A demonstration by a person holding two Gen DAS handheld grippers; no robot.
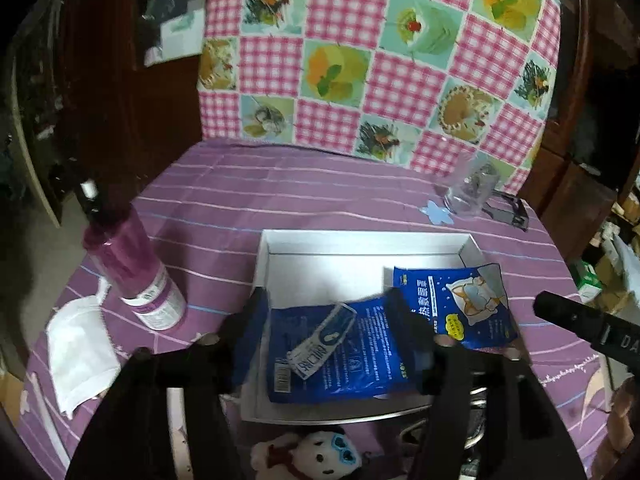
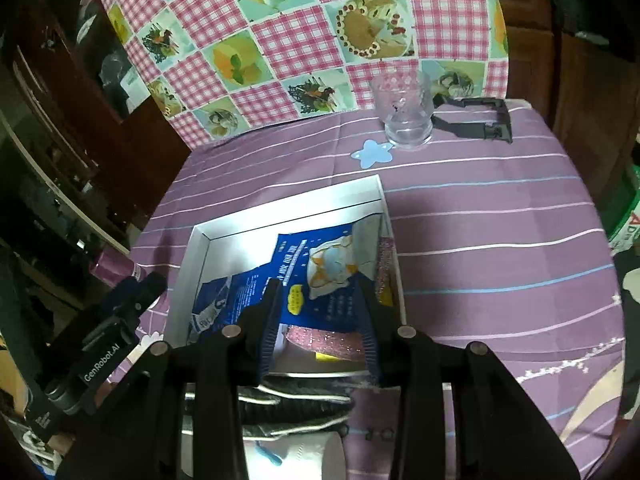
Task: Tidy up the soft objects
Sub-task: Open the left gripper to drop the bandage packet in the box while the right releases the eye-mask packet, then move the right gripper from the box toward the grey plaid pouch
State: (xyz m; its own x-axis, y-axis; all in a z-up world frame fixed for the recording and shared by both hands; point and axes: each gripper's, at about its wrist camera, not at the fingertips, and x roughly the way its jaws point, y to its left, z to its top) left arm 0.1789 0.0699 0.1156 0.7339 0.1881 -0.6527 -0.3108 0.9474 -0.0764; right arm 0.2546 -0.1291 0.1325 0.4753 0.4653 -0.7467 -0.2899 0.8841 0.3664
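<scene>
Packets in a white box (image 1: 264,264) — two blue pouches laid flat, side by side, apparently so they stack neatly. Left gripper (image 1: 332,316), jaws spread and empty, hangs above the near-left pouch (image 1: 344,356). Right gripper (image 2: 320,304), jaws part-spread and holding nothing, hangs over the right pouch (image 2: 320,268) — both pouches released.

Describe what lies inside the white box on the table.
Inside the white box: two blue packets overlapping, with a pink glittery item partly covered beneath; what else lies under them is hidden.

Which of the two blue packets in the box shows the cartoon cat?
The right-hand blue packet, against the white box's right wall; the left packet shows only small print and a barcode.
</scene>
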